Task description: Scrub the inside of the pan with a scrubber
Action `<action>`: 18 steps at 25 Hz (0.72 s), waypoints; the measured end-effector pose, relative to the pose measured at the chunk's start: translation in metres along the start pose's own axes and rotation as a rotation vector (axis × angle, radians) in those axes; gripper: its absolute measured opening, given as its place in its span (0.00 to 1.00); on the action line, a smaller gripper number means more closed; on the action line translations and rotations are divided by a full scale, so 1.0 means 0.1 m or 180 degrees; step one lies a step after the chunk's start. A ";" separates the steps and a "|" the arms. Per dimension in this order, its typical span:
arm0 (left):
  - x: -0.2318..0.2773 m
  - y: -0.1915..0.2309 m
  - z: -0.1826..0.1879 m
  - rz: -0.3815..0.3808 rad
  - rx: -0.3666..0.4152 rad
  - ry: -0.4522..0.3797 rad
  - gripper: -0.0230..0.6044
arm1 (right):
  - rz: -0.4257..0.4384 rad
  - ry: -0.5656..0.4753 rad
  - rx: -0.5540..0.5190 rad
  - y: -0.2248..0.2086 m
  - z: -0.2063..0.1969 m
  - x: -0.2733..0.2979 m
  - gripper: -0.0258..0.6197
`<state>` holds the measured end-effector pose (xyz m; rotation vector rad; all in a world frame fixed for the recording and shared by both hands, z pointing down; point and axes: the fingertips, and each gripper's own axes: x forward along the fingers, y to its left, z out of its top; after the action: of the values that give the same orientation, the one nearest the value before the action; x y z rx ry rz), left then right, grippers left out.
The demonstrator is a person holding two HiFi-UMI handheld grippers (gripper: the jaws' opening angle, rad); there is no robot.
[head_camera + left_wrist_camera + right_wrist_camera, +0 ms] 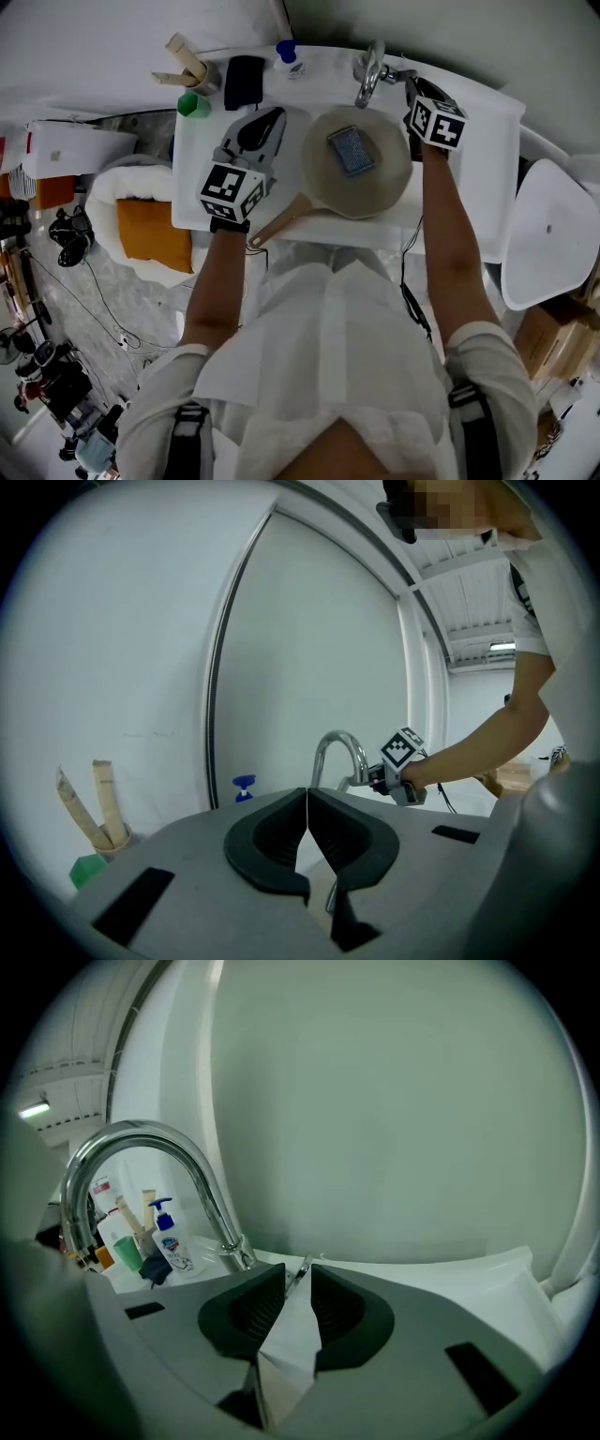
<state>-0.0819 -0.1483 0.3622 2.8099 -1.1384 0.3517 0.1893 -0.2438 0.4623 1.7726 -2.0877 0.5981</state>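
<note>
Over a white desk [478, 159] with a tap [368, 80], the pan [380, 186] sits between our two claws, its wooden handle [281, 223] running from the bowl toward us and to our left. The scrubber [352, 151] lies loose in the middle of the pan. Its long side points roughly from us toward the tap.

The left claw [265, 124] hangs just left of the pan, above the handle, its jaws closed tip to tip on nothing. The right claw [412, 84] is at the pan's far right rim beside the tap, jaws a little apart and empty.

The scrubber lies from the right claw back toward us and to our left, down in the pan. Both claws look about equally near it. We judge the right better placed, since its jaws are already parted, while the left is the nearer to the handle.

Only the head view shows pan and scrubber. The right gripper view shows pale desk through the gap and, left of the tap [141, 1147], a soap bottle [173, 1241]. The left gripper view looks over the pan to the tap and the right claw beyond.
</note>
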 end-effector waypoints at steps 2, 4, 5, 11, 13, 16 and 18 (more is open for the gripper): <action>0.02 0.02 -0.01 0.0014 -0.0013 0.0010 0.06 | -0.0016 0.0037 0.0039 -0.04 -0.02 0.06 0.15; 0.05 0.04 -0.01 0.0022 -0.0019 0.0012 0.07 | -0.0011 0.0056 0.0069 -0.06 -0.02 0.12 0.15; 0.06 0.05 -0.01 0.0026 -0.0022 0.0011 0.06 | -0.0005 0.0062 0.0070 -0.07 -0.02 0.14 0.14; 0.09 0.08 -0.03 0.0048 -0.0041 0.0013 0.06 | 0.0050 0.0052 0.0059 -0.03 -0.01 0.17 0.13; 0.10 0.07 -0.03 0.0047 -0.0043 0.0013 0.06 | 0.0028 0.0071 0.0093 -0.05 -0.02 0.16 0.13; 0.11 0.06 -0.03 0.0037 -0.0040 0.0012 0.06 | -0.0001 0.0090 0.0154 -0.05 -0.03 0.15 0.12; 0.13 0.06 -0.03 0.0027 -0.0036 0.0012 0.06 | -0.0002 0.0077 0.0155 -0.04 0.00 0.15 0.12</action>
<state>-0.0777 -0.1604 0.3677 2.7944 -1.1482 0.3500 0.1903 -0.2571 0.4707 1.7832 -2.0733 0.6725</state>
